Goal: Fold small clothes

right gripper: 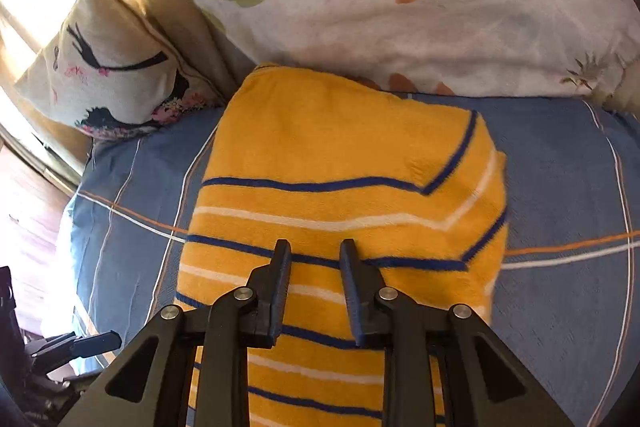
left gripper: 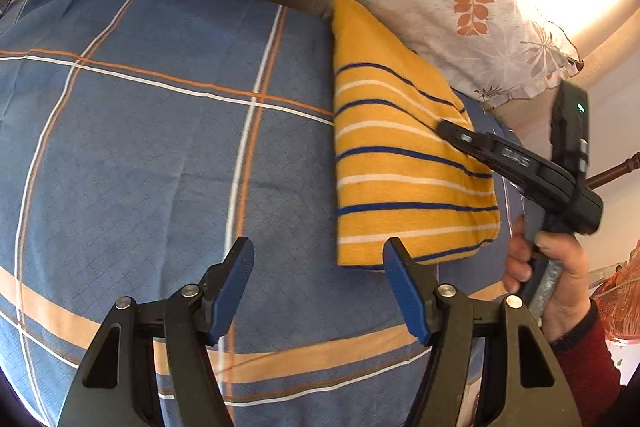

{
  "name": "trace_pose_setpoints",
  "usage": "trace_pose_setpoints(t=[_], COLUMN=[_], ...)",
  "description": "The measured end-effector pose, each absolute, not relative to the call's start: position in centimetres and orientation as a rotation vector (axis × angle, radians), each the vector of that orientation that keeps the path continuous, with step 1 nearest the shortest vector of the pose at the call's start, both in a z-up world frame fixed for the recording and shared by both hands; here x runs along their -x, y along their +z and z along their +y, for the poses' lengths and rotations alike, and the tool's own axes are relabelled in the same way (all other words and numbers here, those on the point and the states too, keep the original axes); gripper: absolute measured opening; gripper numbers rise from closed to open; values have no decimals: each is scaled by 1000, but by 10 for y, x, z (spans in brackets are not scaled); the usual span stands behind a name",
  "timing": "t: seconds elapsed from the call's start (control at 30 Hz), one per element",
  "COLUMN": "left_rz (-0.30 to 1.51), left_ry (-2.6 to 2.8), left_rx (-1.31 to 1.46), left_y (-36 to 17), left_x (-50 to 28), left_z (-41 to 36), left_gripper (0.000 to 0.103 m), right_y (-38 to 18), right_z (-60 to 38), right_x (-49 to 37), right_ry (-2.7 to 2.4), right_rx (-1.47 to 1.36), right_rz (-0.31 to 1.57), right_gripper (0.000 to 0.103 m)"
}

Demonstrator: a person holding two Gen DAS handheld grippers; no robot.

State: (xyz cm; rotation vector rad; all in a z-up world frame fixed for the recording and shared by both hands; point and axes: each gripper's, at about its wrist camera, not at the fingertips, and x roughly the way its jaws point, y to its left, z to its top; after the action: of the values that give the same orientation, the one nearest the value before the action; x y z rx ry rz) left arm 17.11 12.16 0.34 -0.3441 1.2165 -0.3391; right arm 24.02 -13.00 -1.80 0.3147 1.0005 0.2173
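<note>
My left gripper (left gripper: 318, 291) hovers with jaws spread wide and holding nothing, above a blue checked bedsheet (left gripper: 160, 147), just short of the near edge of a folded yellow striped garment (left gripper: 400, 163). My right gripper (right gripper: 316, 291) sits over the same garment (right gripper: 340, 155), jaws parted a little, gripping nothing. The garment's far end touches a leaf-print pillow (right gripper: 400, 7); a bird-print cushion (right gripper: 108, 67) stands beside it at the headboard. Bare sheet stretches wide on the garment's left, with a narrower strip on its right.
</note>
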Motion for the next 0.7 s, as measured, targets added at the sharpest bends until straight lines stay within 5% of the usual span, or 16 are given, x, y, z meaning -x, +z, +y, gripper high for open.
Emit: trace_pose_setpoints(t=[0.7], left_rz=[1289], left_ry=[-336], left_rx=[280], left_y=[-21], left_x=[-188], left_z=[112], left_gripper=[66], right_y=[4], right_z=[-144], right_x=[-217], right_ry=[-25], right_rx=[-314], right_rz=[923], right_gripper=[39])
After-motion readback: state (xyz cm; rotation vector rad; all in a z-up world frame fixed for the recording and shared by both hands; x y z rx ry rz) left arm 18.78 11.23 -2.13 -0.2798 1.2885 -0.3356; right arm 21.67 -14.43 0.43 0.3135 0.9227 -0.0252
